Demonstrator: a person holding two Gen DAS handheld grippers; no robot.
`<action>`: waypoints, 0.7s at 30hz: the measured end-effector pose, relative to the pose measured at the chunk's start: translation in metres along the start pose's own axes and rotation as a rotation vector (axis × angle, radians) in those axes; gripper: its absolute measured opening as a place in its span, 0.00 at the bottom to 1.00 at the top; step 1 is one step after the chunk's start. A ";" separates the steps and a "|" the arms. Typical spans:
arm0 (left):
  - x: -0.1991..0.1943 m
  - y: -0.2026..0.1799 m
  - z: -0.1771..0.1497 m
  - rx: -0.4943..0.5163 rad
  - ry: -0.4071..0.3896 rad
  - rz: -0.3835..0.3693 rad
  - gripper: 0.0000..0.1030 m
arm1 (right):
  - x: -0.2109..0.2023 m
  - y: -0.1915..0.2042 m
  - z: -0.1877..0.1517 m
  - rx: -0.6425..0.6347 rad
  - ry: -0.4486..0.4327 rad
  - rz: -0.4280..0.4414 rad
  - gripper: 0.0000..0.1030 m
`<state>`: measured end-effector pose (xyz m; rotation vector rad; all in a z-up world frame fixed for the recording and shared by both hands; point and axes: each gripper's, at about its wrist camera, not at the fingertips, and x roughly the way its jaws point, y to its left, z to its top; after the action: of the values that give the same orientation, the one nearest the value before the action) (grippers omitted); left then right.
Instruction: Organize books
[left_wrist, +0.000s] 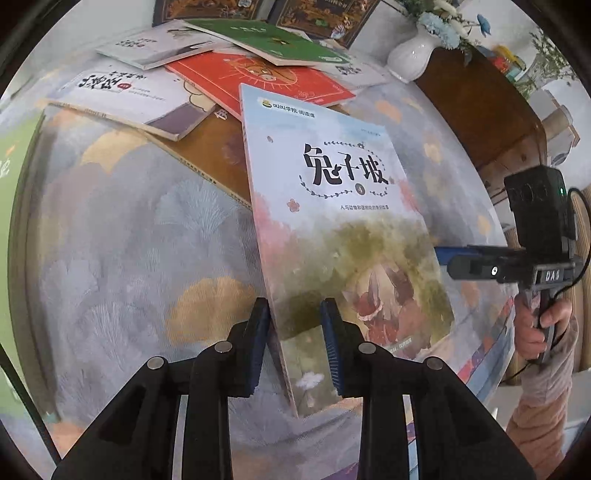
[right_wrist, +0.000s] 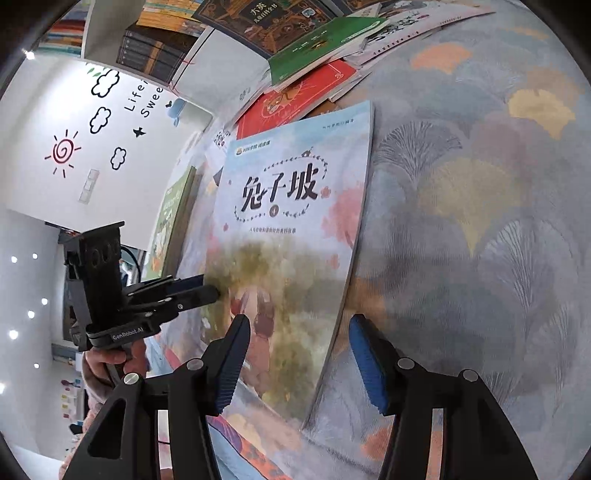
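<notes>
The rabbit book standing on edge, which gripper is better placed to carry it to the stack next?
Left. The left gripper already pinches the rabbit book by its edge, while the right gripper only straddles it with jaws open.

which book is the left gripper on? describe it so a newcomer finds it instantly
On the leaf-patterned tablecloth, in front of the messy pile with the red book and green book, one book stands tilted up off the cloth. That pale blue book, clamped by the left gripper, has big black title characters and a circled 4.
</notes>
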<state>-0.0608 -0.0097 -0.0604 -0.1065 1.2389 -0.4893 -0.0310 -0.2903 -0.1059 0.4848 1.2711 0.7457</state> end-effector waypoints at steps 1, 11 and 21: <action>0.001 0.001 0.003 0.009 0.002 0.000 0.28 | -0.001 -0.003 0.000 0.009 0.009 0.016 0.53; 0.006 0.017 0.018 -0.008 -0.024 -0.085 0.28 | 0.008 -0.009 0.027 -0.018 -0.008 0.021 0.32; 0.005 0.019 0.015 0.044 -0.079 -0.089 0.28 | 0.007 -0.020 0.025 -0.037 -0.064 0.028 0.15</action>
<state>-0.0405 0.0021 -0.0659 -0.1433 1.1491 -0.5842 -0.0012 -0.2967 -0.1183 0.4938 1.1916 0.7704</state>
